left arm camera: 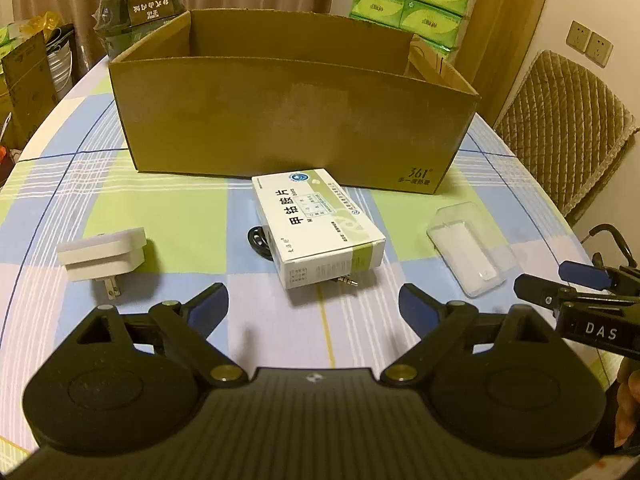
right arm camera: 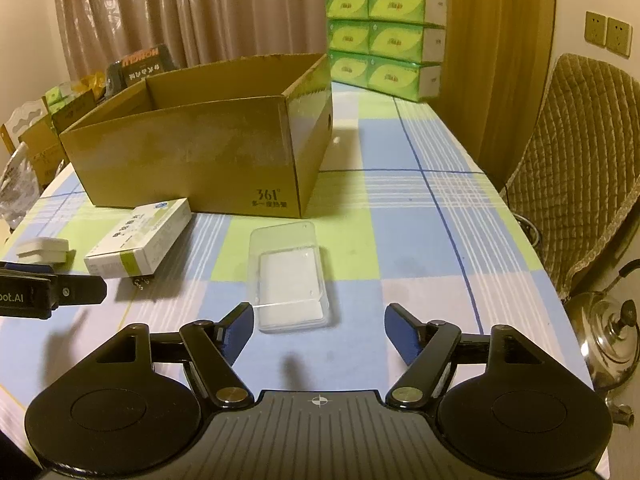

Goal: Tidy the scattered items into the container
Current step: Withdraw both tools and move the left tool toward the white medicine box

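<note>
Left gripper (left arm camera: pixel 314 304) is hovering over the checked tablecloth (left arm camera: pixel 180 216), jaws standing wide apart with nothing between them. Right gripper (right arm camera: pixel 319 326) is likewise hovering with jaws apart and empty; its fingers are framing the near end of the clear plastic case without touching it.

Scattered items lying on the cloth, counted:
- 1 clear plastic case (right arm camera: pixel 289 276) with a white insert, just ahead of the right gripper.
- 1 white-and-green medicine box (left arm camera: pixel 316 226), just ahead of the left gripper.
- 1 black audio cable (left arm camera: pixel 258 240), mostly hidden under the medicine box; its plug is poking out at the near edge.
- 1 white plug adapter (left arm camera: pixel 104 254), lying left of the medicine box, well apart from it.

Beyond them, 1 open cardboard box (left arm camera: pixel 288 128) is sitting upright, top open; its floor is hidden from view. All four items are lying outside it, on its near side.

Further back: green tissue packs (right arm camera: pixel 386 36) are sitting stacked, six faces showing; 1 quilted chair (right arm camera: pixel 576 160) is standing at the right, with 1 steel kettle (right arm camera: pixel 608 336) below.
</note>
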Available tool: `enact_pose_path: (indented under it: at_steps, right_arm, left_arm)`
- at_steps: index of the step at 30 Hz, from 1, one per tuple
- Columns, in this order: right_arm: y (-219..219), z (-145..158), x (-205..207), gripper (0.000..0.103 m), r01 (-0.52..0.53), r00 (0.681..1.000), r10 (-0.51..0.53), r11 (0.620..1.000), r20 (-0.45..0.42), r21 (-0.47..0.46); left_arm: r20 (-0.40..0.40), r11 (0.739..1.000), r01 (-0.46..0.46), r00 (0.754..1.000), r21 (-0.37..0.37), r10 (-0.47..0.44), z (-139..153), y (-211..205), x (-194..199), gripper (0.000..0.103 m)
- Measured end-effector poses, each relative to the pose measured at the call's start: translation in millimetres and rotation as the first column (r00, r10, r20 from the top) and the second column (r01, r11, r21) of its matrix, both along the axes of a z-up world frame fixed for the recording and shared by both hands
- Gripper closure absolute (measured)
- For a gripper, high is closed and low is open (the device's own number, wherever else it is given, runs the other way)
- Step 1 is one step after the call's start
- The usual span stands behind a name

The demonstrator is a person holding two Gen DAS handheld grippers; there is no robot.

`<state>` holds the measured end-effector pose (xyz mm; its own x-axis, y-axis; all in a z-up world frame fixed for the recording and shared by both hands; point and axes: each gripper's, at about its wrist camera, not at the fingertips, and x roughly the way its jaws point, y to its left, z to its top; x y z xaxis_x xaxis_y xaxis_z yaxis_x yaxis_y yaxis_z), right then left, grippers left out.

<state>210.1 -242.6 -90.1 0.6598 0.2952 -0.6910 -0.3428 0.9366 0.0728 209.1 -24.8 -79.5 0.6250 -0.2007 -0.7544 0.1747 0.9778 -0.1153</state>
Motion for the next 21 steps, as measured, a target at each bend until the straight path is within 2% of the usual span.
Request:
enact_pose_path:
  at_steps: [12, 21]
  right_arm:
    - [1, -7, 1, 0.030, -0.013, 1.000, 0.013, 1.000, -0.009, -0.018]
    - [1, -14, 6, 0.030, -0.022, 1.000, 0.021, 1.000, -0.023, -0.021]
  left_arm:
    - [-0.001, 1.000, -0.031, 1.000, -0.002, 0.031, -2, 1, 3, 0.010]
    - [0.014, 0.999, -0.032, 0.999, 0.003, 0.032, -6, -14, 19, 0.010]
